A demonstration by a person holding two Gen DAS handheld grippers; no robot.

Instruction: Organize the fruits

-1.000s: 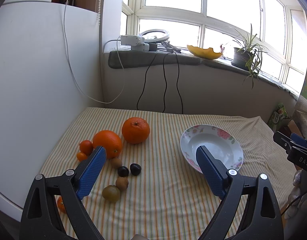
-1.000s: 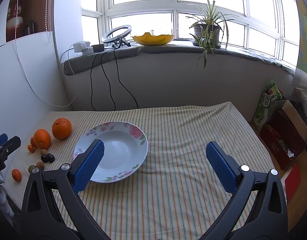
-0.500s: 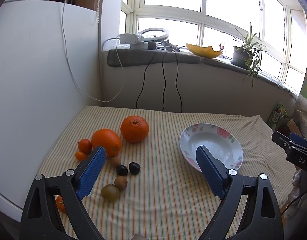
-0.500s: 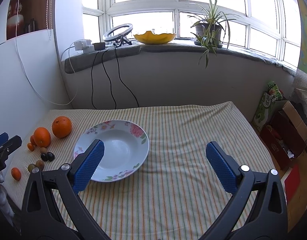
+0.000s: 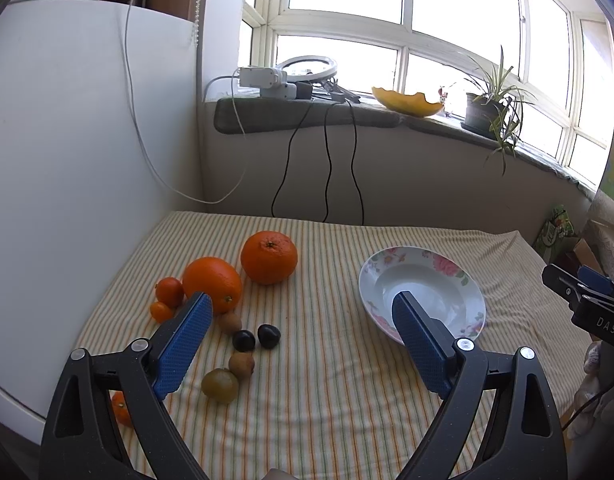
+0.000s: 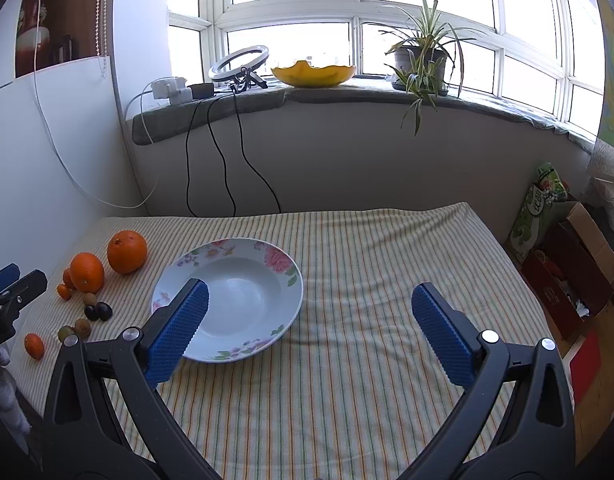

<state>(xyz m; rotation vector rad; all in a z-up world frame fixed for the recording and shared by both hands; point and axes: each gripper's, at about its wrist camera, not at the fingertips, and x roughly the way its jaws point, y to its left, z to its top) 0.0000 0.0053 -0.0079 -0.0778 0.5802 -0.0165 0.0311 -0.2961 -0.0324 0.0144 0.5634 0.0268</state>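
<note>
We see the fruits (image 5: 227,320) sitting slightly lower ahead of our spread left hand-held gripper (image 5: 299,340) than before, right hand-held gripper (image 6: 307,332) spread, empty, striped cloth (image 6: 367,260) beneath, windowsill (image 6: 347,92) beyond.

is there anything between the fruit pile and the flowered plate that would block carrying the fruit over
Nothing visible does. Only bare striped tablecloth lies between the fruit cluster and the plate, and the plate holds nothing.

Bare striped surface (image 6: 367,264) lies right of the floral plate (image 6: 283,276); clustered fruit (image 5: 243,340) crowds its left edge beside the white panel (image 5: 67,160).
</note>
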